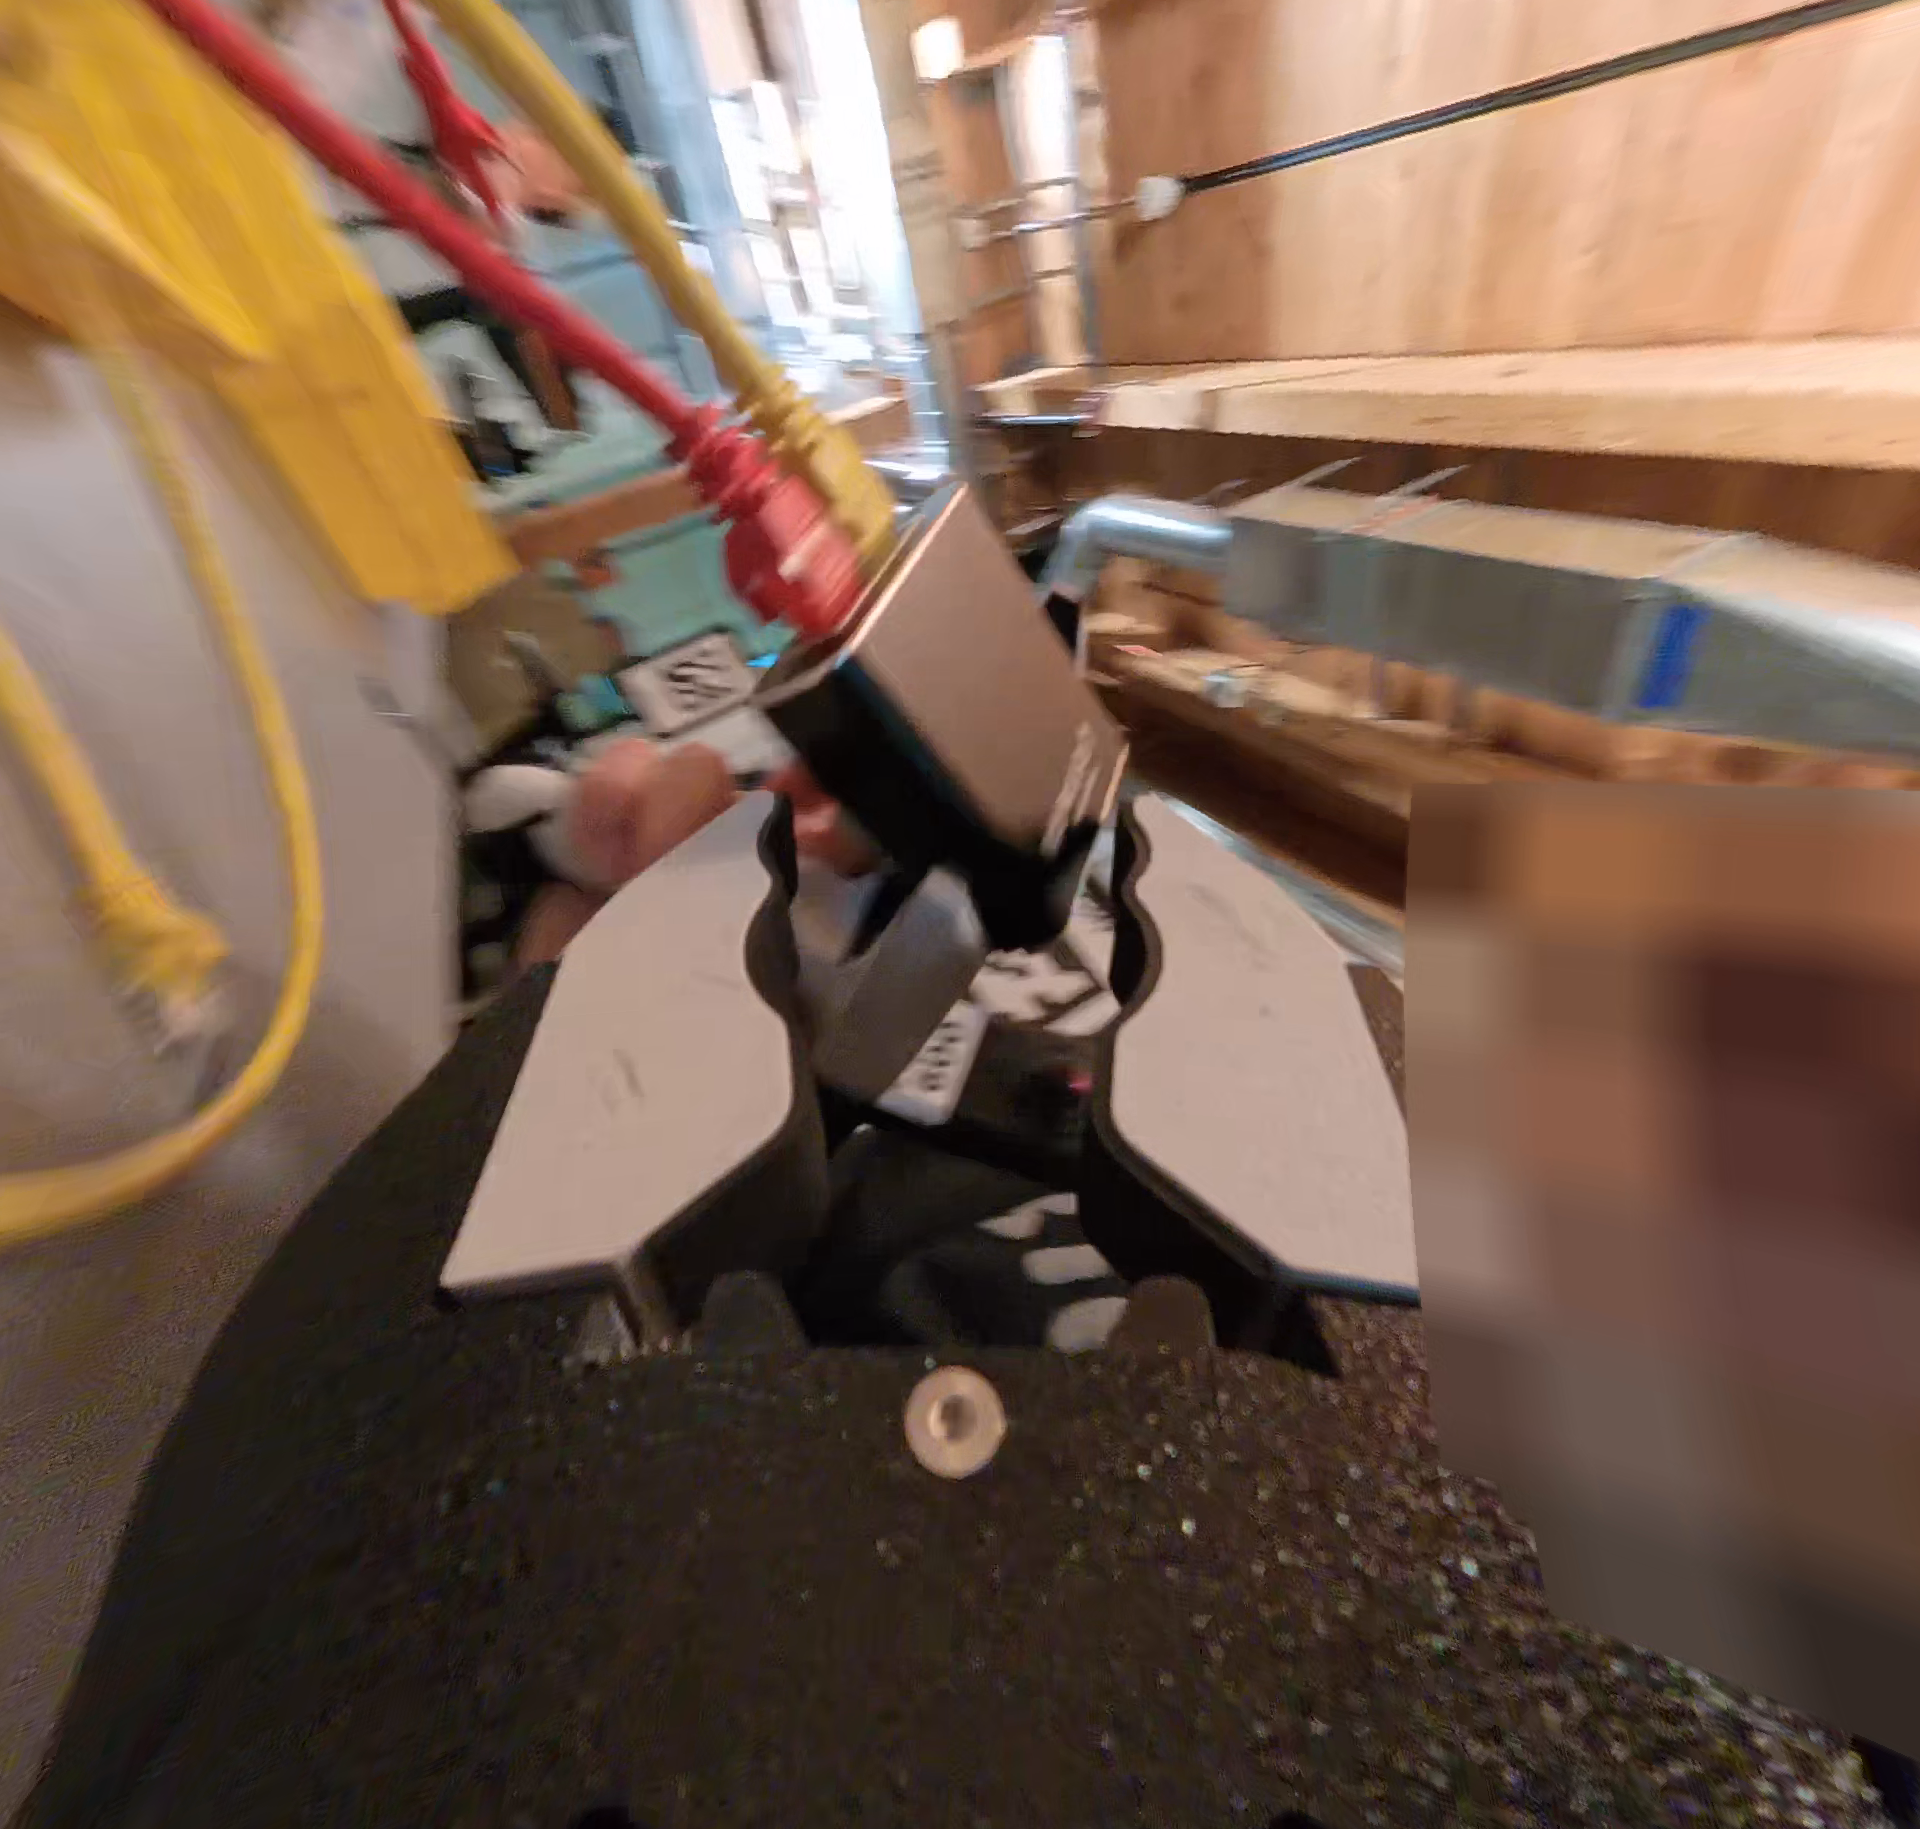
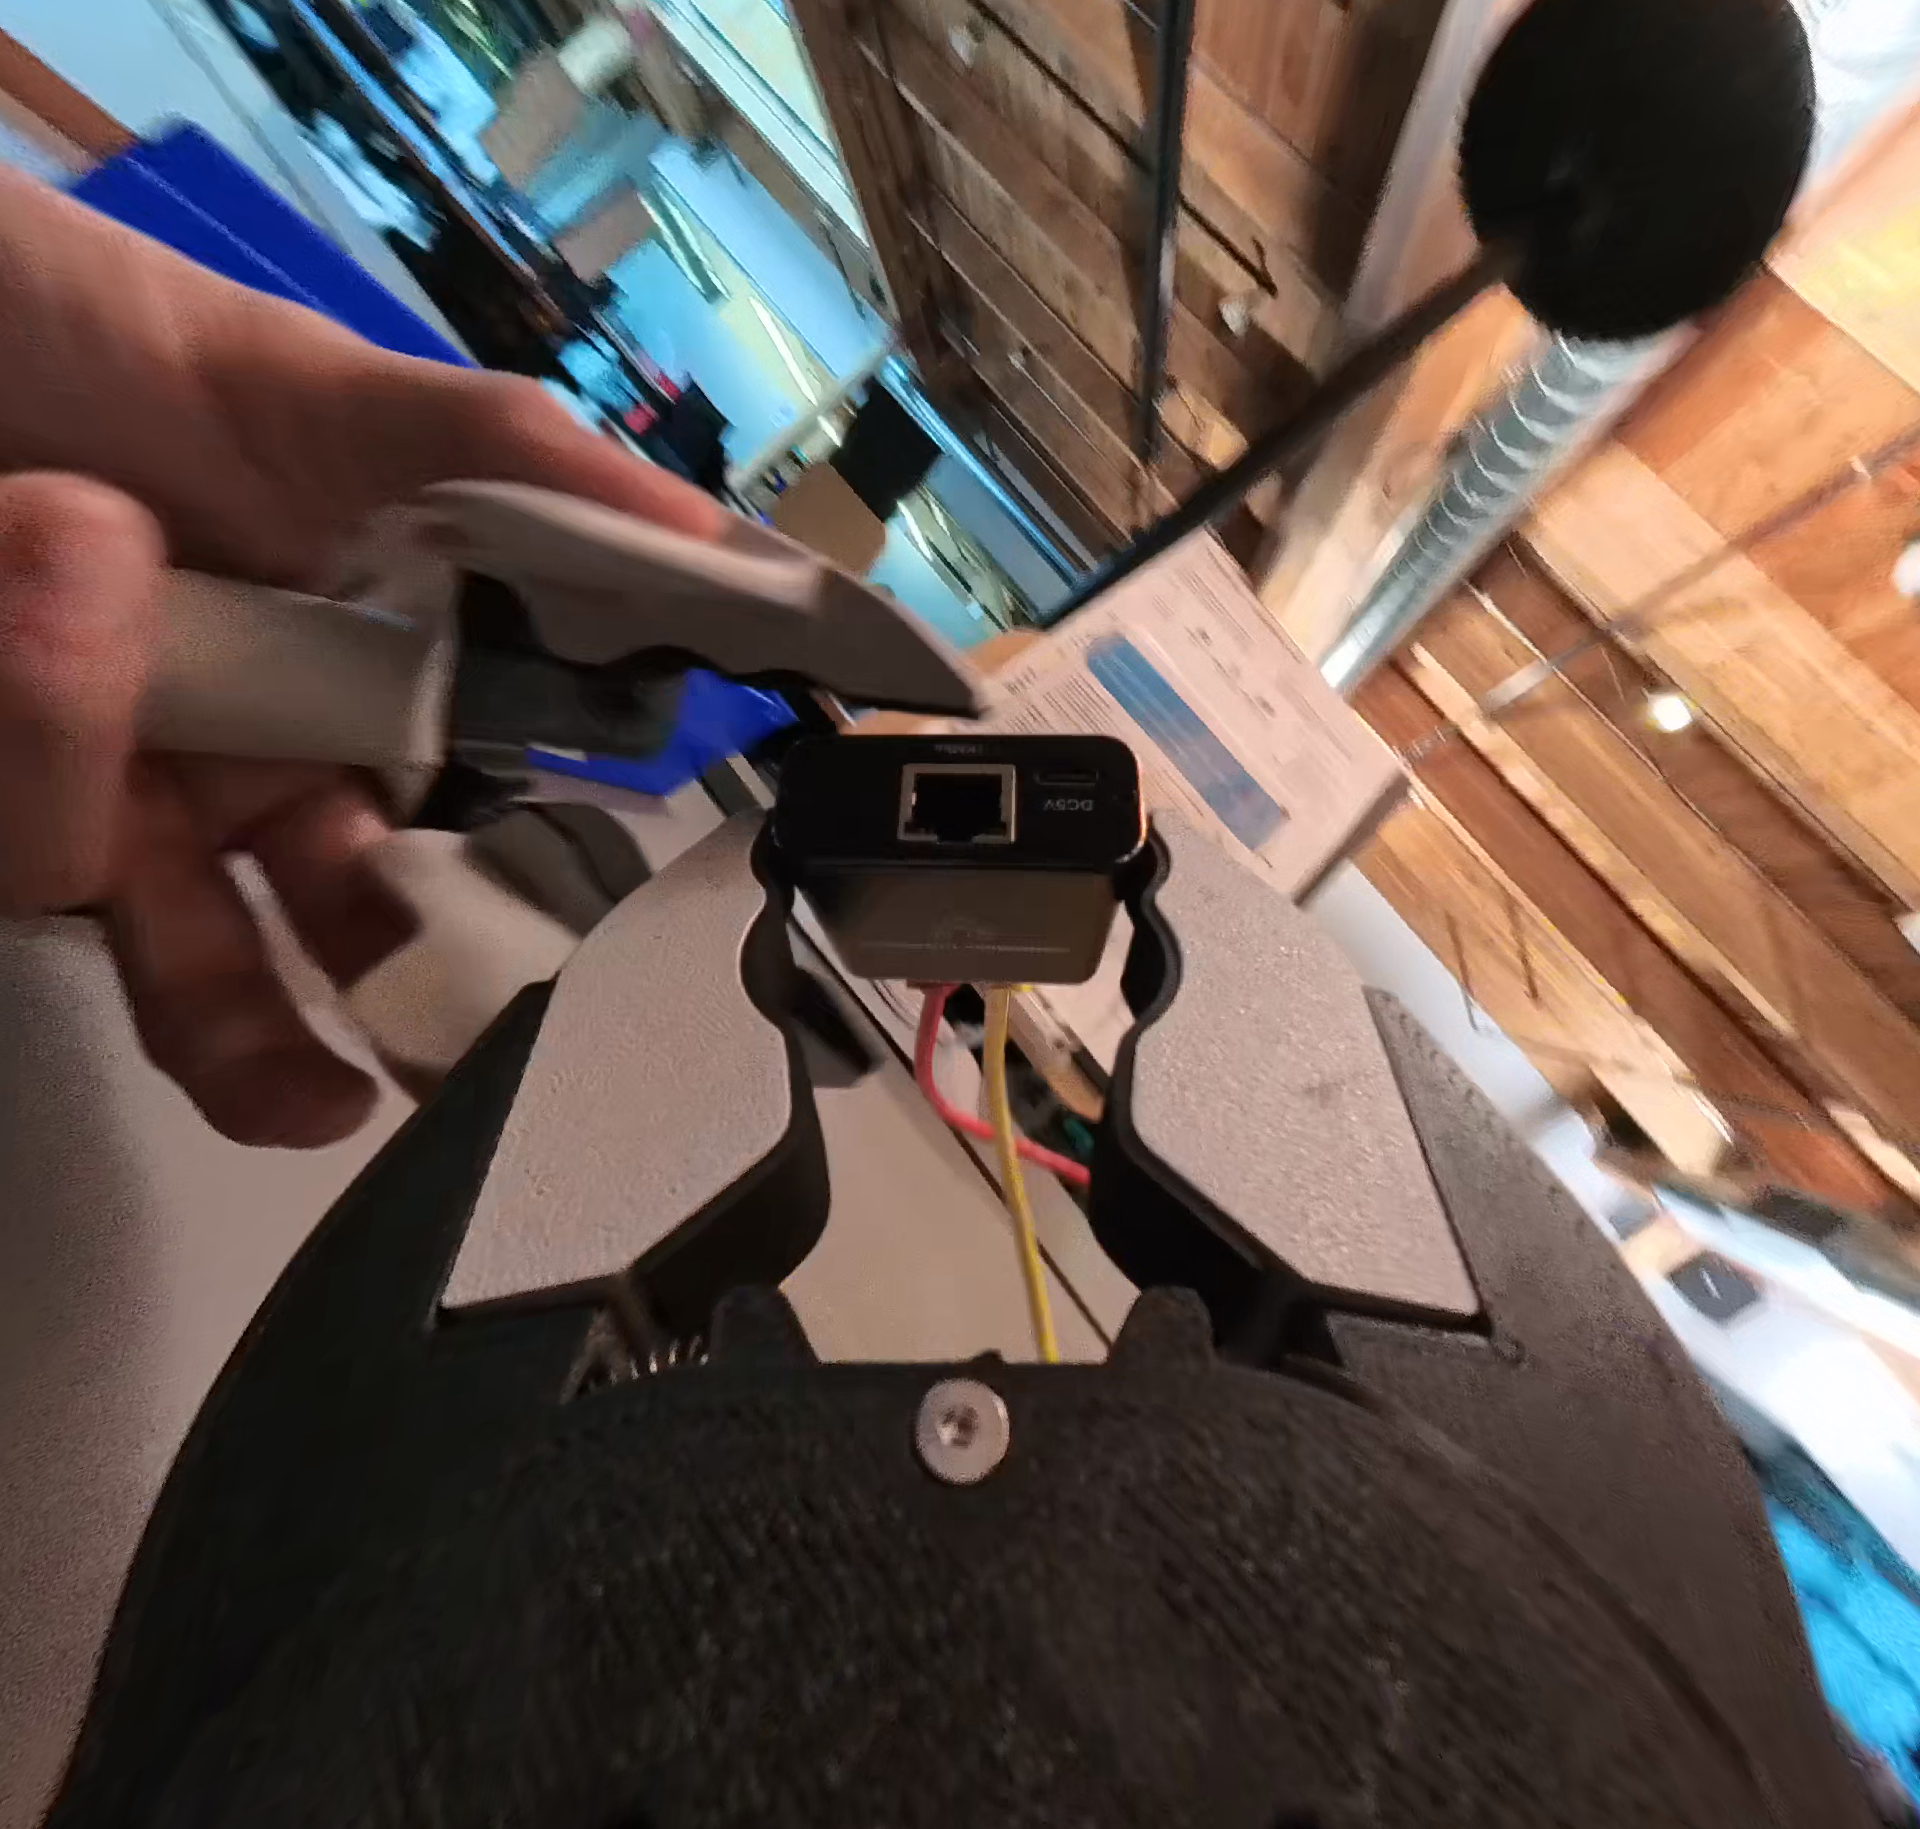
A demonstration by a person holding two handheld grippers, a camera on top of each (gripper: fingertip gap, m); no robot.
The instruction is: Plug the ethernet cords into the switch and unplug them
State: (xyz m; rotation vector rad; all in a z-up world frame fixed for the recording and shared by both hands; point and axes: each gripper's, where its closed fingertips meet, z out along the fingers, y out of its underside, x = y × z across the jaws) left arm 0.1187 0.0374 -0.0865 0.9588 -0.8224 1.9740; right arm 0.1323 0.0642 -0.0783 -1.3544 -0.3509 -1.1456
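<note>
Right tool (image 2: 956, 844) clamped around the switch (image 2: 956, 813), left tool (image 1: 951, 865) agape.

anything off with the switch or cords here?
Nothing damaged. The switch is held in mid-air by the right gripper, not resting on a surface. The red cord and one yellow cord are plugged in; another yellow plug dangles loose. One port faces outward, empty.

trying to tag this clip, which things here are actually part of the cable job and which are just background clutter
Part of the job:
- switch, clamped in the right gripper
- red cord and yellow cord, plugged into it
- loose yellow cord
- left gripper, open

Just lying about:
- metal conduit
- wooden wall
- blue bin
</note>
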